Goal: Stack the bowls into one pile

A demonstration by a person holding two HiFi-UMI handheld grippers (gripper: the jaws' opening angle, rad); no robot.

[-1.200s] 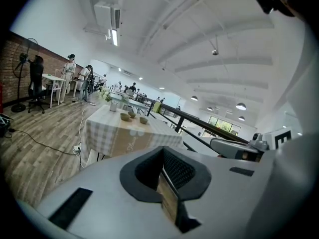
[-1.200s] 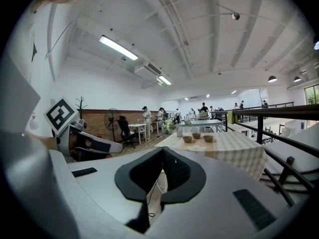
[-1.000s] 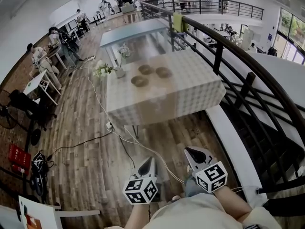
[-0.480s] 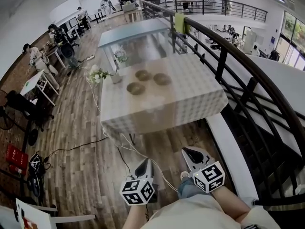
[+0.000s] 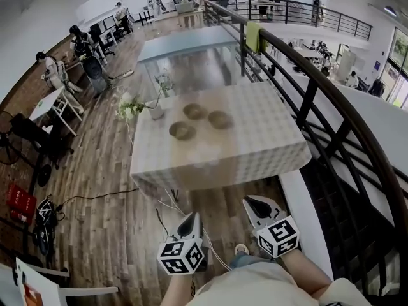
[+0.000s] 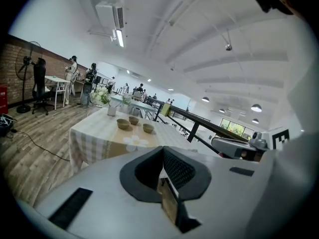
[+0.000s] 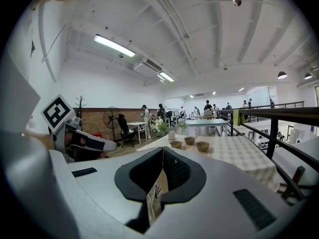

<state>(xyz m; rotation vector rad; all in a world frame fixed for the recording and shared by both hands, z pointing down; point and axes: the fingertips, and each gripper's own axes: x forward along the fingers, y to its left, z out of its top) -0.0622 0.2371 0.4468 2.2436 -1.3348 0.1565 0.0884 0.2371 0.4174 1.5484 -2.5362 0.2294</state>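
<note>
Bowls (image 5: 182,131), three, unstacked on table (image 5: 255,139) far half. Left hand-held gripper (image 5: 190,217), right hand-held gripper (image 5: 255,203) short of table, jaws together, empty. Risk: snagging cable (image 5: 169,199) below table, clipping vase (image 5: 157,112) at table edge.

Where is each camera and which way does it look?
Head view: on the person's head, looking down at three brown bowls on a checked-cloth table; left gripper, right gripper show.
Left gripper view: rides that gripper, faces the table; its shut jaws, right gripper show.
Right gripper view: likewise; its shut jaws, left gripper show.
Shared: all see the bowls.
</note>
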